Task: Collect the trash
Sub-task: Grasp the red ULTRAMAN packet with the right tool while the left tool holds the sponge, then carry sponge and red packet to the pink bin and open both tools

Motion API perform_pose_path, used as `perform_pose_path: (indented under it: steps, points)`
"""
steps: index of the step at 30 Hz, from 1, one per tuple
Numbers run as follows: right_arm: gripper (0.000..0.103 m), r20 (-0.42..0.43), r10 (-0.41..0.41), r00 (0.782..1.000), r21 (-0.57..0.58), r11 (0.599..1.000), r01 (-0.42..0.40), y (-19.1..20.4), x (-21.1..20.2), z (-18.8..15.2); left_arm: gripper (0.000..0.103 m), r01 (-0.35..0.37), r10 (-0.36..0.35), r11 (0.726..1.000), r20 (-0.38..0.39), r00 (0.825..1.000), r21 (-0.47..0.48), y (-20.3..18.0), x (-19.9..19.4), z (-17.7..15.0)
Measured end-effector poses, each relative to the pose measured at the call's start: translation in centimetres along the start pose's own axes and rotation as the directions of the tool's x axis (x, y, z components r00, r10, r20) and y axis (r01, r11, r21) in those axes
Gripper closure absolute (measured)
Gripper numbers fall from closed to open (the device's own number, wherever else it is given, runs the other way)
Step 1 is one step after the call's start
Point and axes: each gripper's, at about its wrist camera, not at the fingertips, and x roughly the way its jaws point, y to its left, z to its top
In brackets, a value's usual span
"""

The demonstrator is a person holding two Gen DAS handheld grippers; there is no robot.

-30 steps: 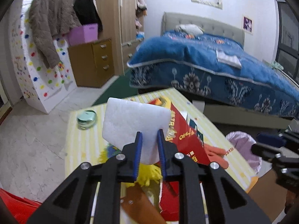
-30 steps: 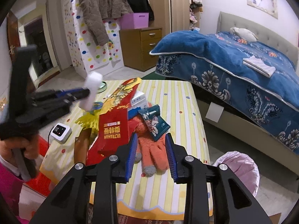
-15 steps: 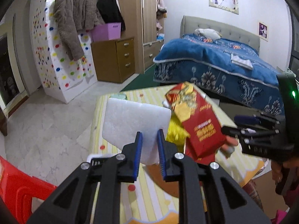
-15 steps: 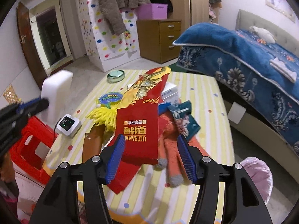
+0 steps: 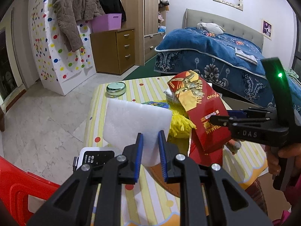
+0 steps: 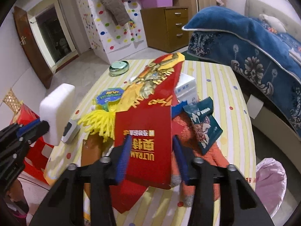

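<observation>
Right wrist view is showing the right gripper (image 6: 150,158) angling down over the striped counter (image 6: 222,86), its jaws having just been closing onto a glossy red carton (image 6: 144,128), now pinched between them. Left of that carton, the left gripper (image 5: 150,146) is clamping a white foam block (image 5: 135,120), flat and soft-edged, above the counter.

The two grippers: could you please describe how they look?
Both the left gripper and right gripper are matte black plastic with silver screws and ribbed blue fingers. The right one's body carries "DAS" lettering and a green light.
</observation>
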Motion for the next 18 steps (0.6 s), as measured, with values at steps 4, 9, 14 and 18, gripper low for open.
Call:
perform_pose_path:
  steps: [4,9,14,18]
  points:
    - [0.094,0.04,0.034,0.999,-0.029,0.999,-0.033,1.2,-1.8,0.3,0.088,-0.007,0.007,1.0,0.011,1.0,-0.001,0.0,-0.6,0.1]
    - [0.103,0.14,0.068,0.988,-0.105,0.993,-0.054,3.9,-5.9,0.8,0.088,-0.01,0.01,1.0,0.051,0.999,0.008,-0.2,-2.3,0.4]
    - [0.103,0.199,0.046,0.979,-0.132,0.991,-0.02,4.8,-9.4,0.5,0.088,0.025,-0.027,0.999,0.112,0.993,0.026,-1.1,-4.6,1.2]
    - [0.103,0.215,-0.003,0.977,-0.123,0.992,0.03,4.1,-11.4,-1.2,0.088,0.084,-0.088,0.996,0.115,0.989,0.043,-2.6,-5.2,1.2]
